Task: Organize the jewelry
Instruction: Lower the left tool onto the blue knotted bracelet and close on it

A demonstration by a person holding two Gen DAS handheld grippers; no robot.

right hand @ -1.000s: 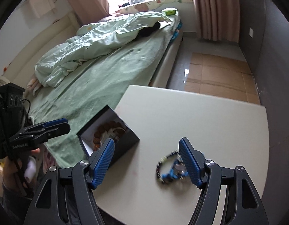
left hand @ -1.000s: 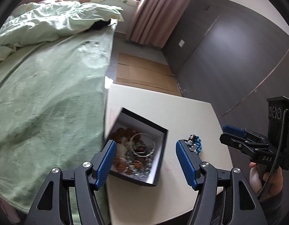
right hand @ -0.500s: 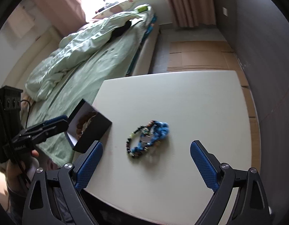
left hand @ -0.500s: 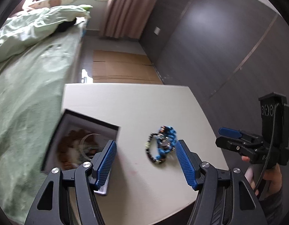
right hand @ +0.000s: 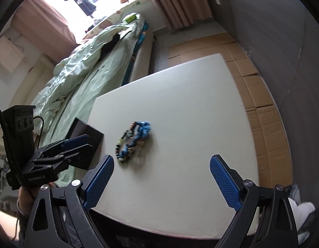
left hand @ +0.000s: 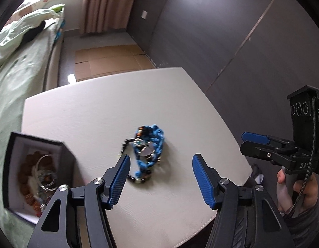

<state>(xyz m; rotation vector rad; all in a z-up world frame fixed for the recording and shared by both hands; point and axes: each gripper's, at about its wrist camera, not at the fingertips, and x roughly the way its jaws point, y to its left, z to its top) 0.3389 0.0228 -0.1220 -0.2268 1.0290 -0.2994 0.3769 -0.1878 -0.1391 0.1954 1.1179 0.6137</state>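
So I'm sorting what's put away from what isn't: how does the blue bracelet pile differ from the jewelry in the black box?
The blue bracelet pile lies loose on the bare white table; the jewelry sits inside the black box. The pile is blue cord with dark beads; the boxed pieces are brown beads and a silver bangle. Neither is held.

The left tool (left hand: 160,177) hangs with its blue pads spread apart, gripping nothing. The right tool (right hand: 161,177) is spread wider, likewise unladen, a bare hand (left hand: 294,192) on its handle.

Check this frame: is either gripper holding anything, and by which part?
Nothing is held. The left gripper and right gripper are both open and empty; the bracelets lie untouched on the table.
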